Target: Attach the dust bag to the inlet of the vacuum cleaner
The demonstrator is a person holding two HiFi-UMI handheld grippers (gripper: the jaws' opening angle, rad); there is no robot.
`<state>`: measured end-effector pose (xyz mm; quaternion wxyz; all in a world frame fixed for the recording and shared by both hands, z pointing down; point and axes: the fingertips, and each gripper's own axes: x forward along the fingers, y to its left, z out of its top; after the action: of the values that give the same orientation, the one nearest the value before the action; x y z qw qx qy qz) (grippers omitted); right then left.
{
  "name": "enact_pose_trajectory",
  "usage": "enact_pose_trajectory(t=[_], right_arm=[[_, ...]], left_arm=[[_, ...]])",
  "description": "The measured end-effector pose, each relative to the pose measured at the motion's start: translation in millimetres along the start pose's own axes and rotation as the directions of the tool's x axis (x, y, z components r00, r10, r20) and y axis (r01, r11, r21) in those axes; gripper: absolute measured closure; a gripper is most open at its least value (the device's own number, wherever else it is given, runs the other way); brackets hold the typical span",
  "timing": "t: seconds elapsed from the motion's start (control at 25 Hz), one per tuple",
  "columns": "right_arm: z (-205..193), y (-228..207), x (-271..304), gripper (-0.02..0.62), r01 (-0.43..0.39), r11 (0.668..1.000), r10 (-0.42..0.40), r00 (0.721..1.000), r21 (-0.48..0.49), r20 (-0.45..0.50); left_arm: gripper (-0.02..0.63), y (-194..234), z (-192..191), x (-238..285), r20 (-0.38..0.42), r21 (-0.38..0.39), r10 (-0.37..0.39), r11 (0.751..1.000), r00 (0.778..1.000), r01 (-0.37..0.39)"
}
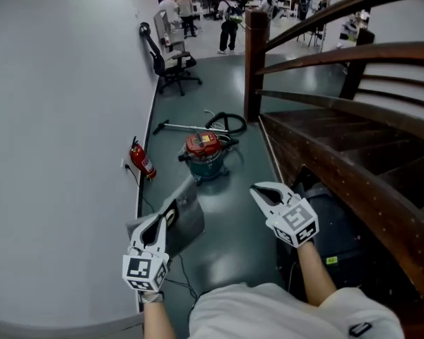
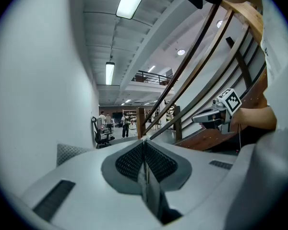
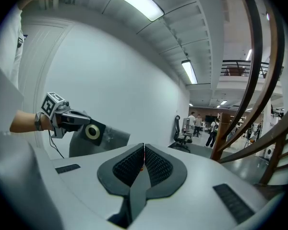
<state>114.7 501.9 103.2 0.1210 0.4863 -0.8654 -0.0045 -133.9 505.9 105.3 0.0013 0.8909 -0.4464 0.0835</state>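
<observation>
Red-topped vacuum cleaner [image 1: 205, 154] stands on the floor, well ahead of me. The grey dust bag [image 1: 187, 221] is up off the floor, my left gripper [image 1: 168, 219] pinched shut on its near end. Its long axis runs forward toward the vacuum and its round opening faces right, and my right gripper [image 1: 258, 189] is closed on nothing.
</observation>
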Motion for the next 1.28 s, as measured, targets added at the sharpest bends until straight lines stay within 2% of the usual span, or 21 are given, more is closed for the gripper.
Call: enact_pose_trajectory(t=[0.32,0.56,0.88,1.28], right_arm=[[-7.0,-41.4,1.7,0.568,-0.017,1.000,0.017,1.000,-0.012,-0.009],[6.3,-81.3,33.0,0.568,0.007,0.999,-0.006,1.000,-0.034,0.030],[12.6,-131.2,130.4,0.568,0.002,1.000,0.000,0.998,-0.031,0.062],[46.8,-188.5,250.2,0.568,0.026,0.999,-0.024,0.997,-0.026,0.067]], left_arm=[[0.586,-10.3,-1.7,42.4,-0.007,-0.008,-0.001,1.000,1.000,0.000],[0.586,7.5,0.3,85.9,0.005,-0.019,-0.008,1.000,1.000,0.008],[0.586,71.5,-5.9,177.9,-0.011,-0.011,-0.047,0.999,0.999,0.047],[0.586,165.6,23.4,280.4,-0.008,0.002,-0.078,0.997,0.997,0.078]])
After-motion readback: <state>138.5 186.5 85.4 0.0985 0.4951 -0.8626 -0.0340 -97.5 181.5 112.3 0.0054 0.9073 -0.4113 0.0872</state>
